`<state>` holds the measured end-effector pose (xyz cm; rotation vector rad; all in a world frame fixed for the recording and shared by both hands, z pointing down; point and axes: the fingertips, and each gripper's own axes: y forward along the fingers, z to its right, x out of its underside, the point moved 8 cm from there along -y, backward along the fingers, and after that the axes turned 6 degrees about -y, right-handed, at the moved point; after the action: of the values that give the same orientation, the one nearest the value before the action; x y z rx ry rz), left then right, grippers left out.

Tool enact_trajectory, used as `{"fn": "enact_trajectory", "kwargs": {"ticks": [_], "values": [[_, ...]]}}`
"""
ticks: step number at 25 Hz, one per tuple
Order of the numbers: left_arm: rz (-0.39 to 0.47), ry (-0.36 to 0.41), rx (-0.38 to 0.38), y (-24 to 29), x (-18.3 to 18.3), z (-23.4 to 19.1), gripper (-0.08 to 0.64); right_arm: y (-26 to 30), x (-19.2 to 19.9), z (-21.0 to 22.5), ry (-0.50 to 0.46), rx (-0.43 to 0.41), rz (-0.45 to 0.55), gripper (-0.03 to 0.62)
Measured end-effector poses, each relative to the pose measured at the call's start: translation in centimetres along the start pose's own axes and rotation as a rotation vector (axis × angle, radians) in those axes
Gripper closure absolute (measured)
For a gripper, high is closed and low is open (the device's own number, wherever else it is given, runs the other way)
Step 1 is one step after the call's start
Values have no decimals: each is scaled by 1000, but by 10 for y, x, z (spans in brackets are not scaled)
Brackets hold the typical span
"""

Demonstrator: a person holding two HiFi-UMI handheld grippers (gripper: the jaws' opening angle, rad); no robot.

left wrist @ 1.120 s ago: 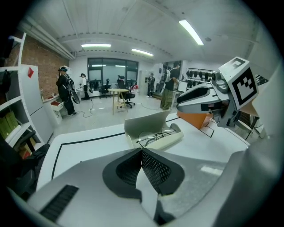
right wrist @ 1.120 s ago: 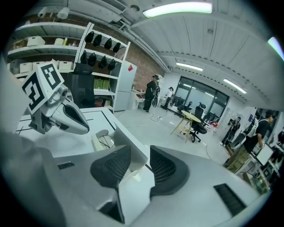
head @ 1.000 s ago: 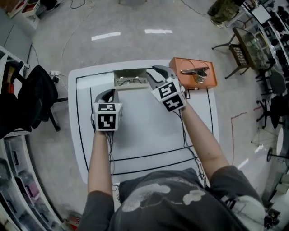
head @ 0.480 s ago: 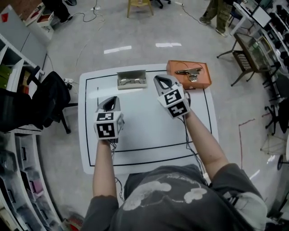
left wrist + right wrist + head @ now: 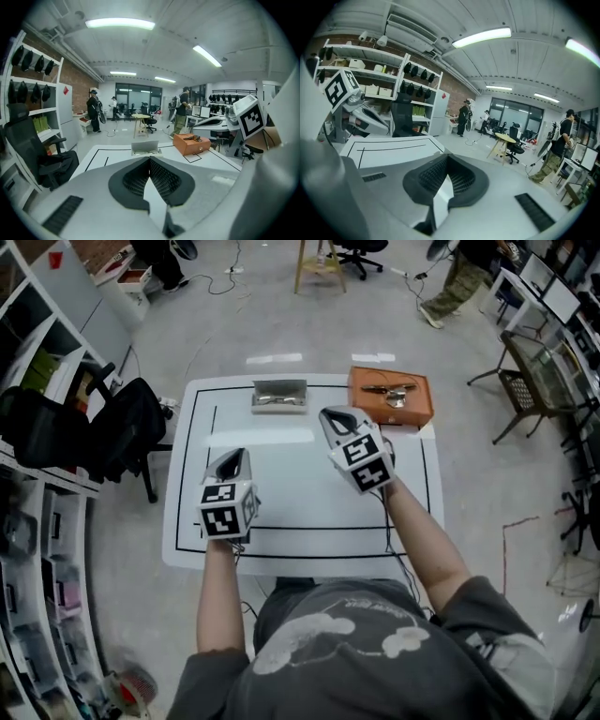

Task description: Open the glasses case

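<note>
- Glasses case (image 5: 279,395): silvery, rectangular, lid raised, spectacles inside; at the far edge of the table, near an orange box (image 5: 391,399).
- Left gripper (image 5: 231,458), right gripper (image 5: 334,415): ribbed black pads pressed together, nothing between; both clear of the case, the right nearer.
- White table (image 5: 300,493), black outline; grey floor, shelving (image 5: 37,521) on the left.

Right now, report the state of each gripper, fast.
Left gripper: jaws closed, holding nothing.
Right gripper: jaws closed, holding nothing.
</note>
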<state>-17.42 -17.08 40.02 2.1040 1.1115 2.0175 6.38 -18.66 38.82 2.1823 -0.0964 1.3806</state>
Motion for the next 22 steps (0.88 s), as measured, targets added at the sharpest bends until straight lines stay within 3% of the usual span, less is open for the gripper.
{"fn": "enact_trajectory", "kwargs": {"ticks": [7, 14, 19, 22], "values": [[80, -28, -81, -50, 31, 36, 557, -47, 7, -25, 2, -51, 101, 594], [100, -56, -138, -90, 70, 97, 557, -110, 42, -40, -49, -116, 119, 594], [104, -83, -171, -125, 94, 142, 558, -159, 60, -56, -137, -185, 125, 594], [113, -97, -208, -148, 119, 173, 557, -187, 82, -64, -131, -220, 137, 594]]}}
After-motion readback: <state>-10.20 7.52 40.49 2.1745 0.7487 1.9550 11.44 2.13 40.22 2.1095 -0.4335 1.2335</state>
